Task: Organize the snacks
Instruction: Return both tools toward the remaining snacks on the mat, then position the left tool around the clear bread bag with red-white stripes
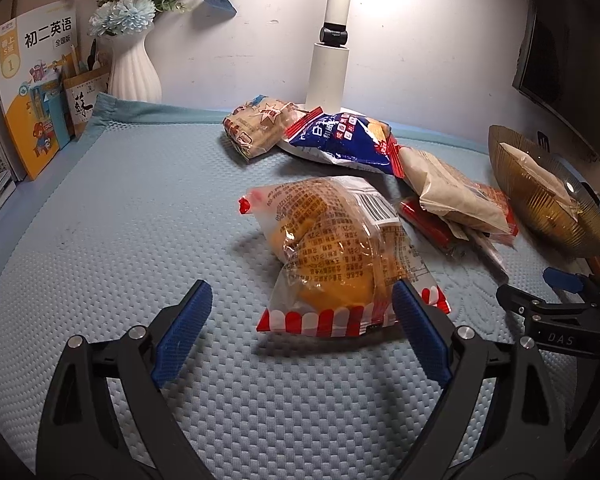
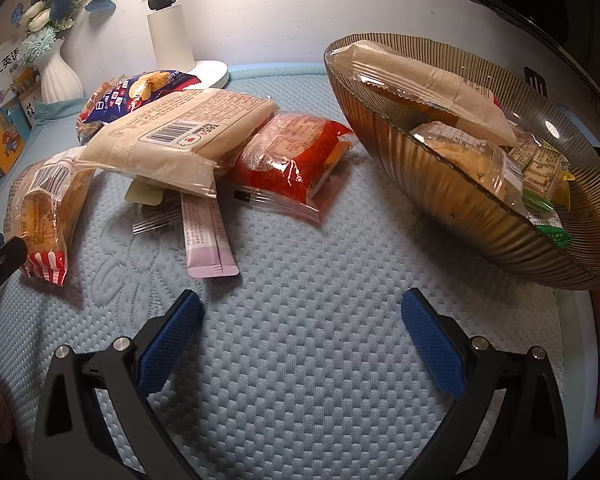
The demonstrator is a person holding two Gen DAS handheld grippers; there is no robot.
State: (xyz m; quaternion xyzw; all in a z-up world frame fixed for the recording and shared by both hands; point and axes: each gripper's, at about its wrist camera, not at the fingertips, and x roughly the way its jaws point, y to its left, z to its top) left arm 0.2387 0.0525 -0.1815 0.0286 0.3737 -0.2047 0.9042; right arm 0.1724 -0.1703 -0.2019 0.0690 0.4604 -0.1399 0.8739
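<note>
Clear crinkled plastic wraps the yellow bread packet (image 1: pixel 332 256), whose long axis runs from its red-and-white striped seal, nearest the left gripper (image 1: pixel 304 332), away to a red-tipped end pointing toward the back left. It lies flat on the pale blue quilted mat (image 1: pixel 120 208) that covers the surface, its striped end between the blue ribbed fingers (image 1: pixel 182 330), which stand wide apart; the right-hand finger is just beside the striped corner, and I cannot tell whether it touches.

Behind it lie a tan paper-look packet (image 1: pixel 256 128), a glossy blue chip bag (image 1: pixel 340 140) and a stack of flat wrappers. In the right wrist view that stack shows a long beige packet (image 2: pixel 180 136) with a barcode, lying diagonally atop a shiny red pouch (image 2: pixel 292 160) and a slim lilac stick sachet (image 2: pixel 208 232) that points toward the camera.

The right gripper (image 2: pixel 302 322) hangs over bare mat, fingers spread and nothing between them. Just beyond, at right, a ribbed amber glass bowl (image 2: pixel 440 196) holds several wrapped snacks. A white fluted vase (image 1: pixel 134 68) stands at the back left.
</note>
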